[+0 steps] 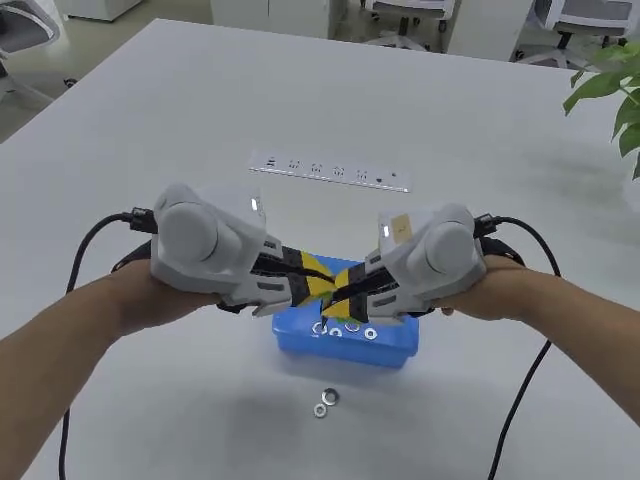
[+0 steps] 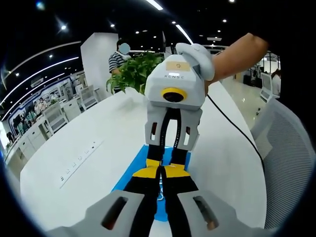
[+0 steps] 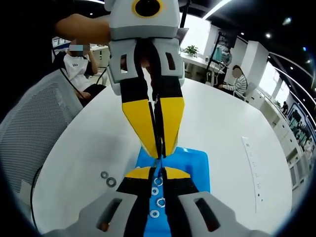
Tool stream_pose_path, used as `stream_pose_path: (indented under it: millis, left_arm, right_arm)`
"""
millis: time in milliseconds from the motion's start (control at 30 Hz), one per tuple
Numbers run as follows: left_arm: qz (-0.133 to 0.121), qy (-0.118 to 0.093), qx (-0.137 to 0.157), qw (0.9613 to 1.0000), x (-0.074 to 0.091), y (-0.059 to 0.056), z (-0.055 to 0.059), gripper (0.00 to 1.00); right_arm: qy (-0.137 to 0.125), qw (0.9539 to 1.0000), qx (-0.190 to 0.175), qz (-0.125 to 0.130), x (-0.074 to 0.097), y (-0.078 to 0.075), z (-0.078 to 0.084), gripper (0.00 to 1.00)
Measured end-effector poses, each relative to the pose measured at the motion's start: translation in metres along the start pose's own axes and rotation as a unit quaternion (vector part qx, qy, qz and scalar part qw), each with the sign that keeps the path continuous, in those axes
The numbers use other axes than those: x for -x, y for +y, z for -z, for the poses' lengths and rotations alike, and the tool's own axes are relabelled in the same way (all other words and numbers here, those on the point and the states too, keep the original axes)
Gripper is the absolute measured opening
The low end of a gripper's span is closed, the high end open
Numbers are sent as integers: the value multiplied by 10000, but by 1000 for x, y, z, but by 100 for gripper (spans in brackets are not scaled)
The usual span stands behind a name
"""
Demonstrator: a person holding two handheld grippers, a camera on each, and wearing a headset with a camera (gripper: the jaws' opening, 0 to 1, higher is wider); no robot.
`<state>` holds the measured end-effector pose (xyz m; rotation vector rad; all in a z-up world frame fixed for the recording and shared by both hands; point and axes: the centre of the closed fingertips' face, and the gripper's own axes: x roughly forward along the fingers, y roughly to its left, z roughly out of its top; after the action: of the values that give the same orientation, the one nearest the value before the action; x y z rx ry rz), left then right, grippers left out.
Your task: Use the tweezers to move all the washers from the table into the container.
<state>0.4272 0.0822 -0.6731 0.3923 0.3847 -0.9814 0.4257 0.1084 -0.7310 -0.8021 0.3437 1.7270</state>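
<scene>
Both grippers meet tip to tip above a blue container [image 1: 395,345]. My left gripper [image 1: 320,285] comes in from the left and my right gripper [image 1: 338,295] from the right, each with its yellow jaws closed. In the right gripper view, thin metal tweezers [image 3: 158,126] run between the left gripper's [image 3: 159,148] jaws and down into my right gripper [image 3: 158,174]. Several washers [image 3: 157,202] lie in the container [image 3: 195,168]. Two more washers [image 1: 325,402] rest on the table in front of it, seen again as washers [image 3: 107,178] left of the container.
A white power strip [image 1: 328,172] lies flat on the table behind the container. A green plant [image 1: 615,90] leans in at the far right edge. Cables trail from both grippers toward me. People sit at desks in the background of the gripper views.
</scene>
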Motion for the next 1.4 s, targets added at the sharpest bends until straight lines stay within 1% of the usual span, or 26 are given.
stream_pose_path:
  millis: [233,433,600,667,833,1000,1133,1400]
  left_arm:
    - [-4,-32,9,10000,2,-1,-4,5]
    - [-4,-103,0,9999,4,0,-12,5]
    - [-7,-145,-17,9999,7,-1,-20,5]
    - [3,-164,-21,9999,8,-3,-22,5]
    - [40,-158,-40,9999,11,-8,-26,5]
    - [57,-182,-39,9998,16,-15,-30,5]
    - [83,-165,-47,9998,19,-21,-31,5]
    - [126,-167,-57,9998,23,-33,-32,5]
  right_arm:
    - [-9,10000,-33,64,3,0,-1,10]
    - [-8,9998,-117,140,8,3,-1,16]
    - [-27,9995,-201,260,18,6,-1,19]
    - [-38,9991,-267,338,23,7,-1,21]
    - [-61,9979,-418,494,34,10,-1,25]
    - [-58,9961,-572,663,46,15,1,30]
    - [-51,9945,-697,778,53,21,3,33]
    - [-52,9919,-818,968,65,32,13,45]
